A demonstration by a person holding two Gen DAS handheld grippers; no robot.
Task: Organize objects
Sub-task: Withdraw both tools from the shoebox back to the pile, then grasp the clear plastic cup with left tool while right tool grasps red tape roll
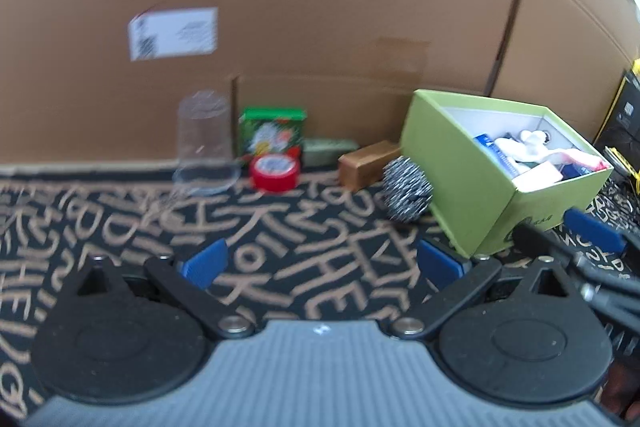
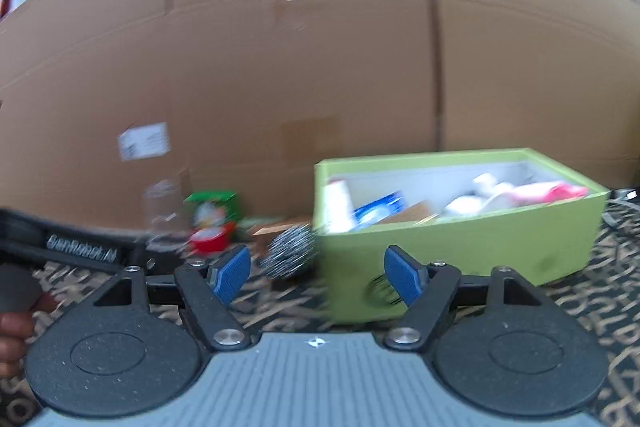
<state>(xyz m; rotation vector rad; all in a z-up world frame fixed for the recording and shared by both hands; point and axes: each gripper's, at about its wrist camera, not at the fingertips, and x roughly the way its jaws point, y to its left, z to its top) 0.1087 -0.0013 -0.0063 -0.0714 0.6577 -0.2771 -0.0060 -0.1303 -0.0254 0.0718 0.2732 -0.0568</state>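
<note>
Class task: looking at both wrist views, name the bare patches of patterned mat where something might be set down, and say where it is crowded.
Free: the patterned mat in front of the left gripper, nearer than the clear cup and red tape roll. Crowded: along the cardboard wall, from cup to steel scourer and green box.

Left gripper (image 1: 320, 263) jaws wide apart, nothing between, above patterned cloth (image 1: 280, 247). Far: clear glass (image 1: 206, 143), red tape roll (image 1: 275, 167), steel scourer (image 1: 407, 189) touching green box (image 1: 460, 187) at right.

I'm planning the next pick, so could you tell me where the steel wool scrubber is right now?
In the left wrist view the steel wool scrubber lies on the patterned cloth, right of centre, against the green box, with the brown block just behind it.
</note>
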